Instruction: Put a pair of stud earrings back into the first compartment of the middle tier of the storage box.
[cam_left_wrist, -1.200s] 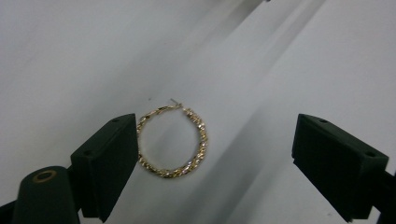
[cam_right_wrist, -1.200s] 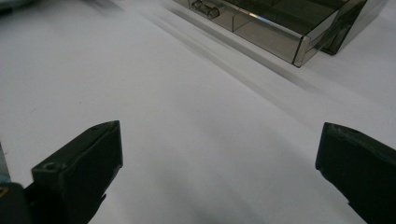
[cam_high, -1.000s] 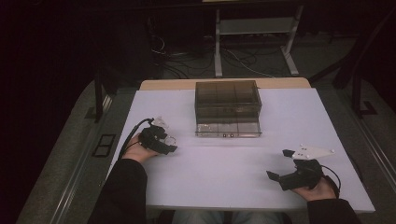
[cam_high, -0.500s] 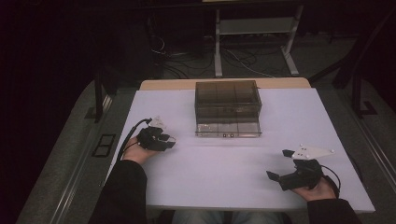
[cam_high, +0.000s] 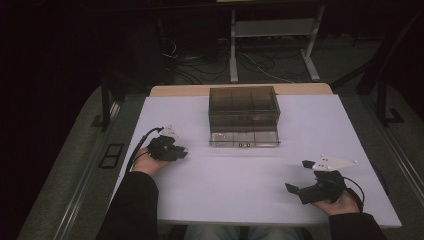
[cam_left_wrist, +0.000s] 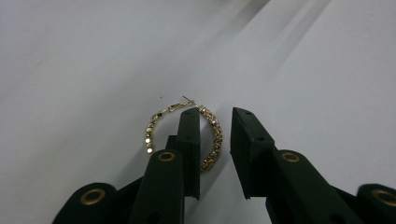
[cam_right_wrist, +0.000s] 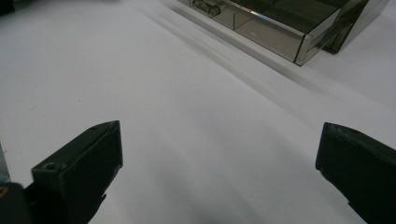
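Hands rest low on the white table, one at each side, forearms in dark sleeves coming from the near edge. The left gripper lies at the left part of the table, held close over the surface and pointing toward the middle; in the high view it sits just left of the box's front corner. Its jaws have just been closing, and a narrow gap remains between them. The hoop earring lies flat on the table under this gripper: one jaw stands inside the ring and the other outside, so the right arc of the hoop runs through the gap. The pads are not pressing on it — the arc lies free between them.

The earring is a thin gold-coloured ring, set all around with small shining stones, with a fine pin at the top where it closes.

The right gripper is held near the right front corner of the table, well apart from the box, its grey three-cornered plate on top. Its jaws are spread wide with nothing but bare table between them.

The drawer box stands at the far middle of the table — smoky transparent plastic, rectangular, divided into compartments. The gripper jaws are matte black blocks with small holes.
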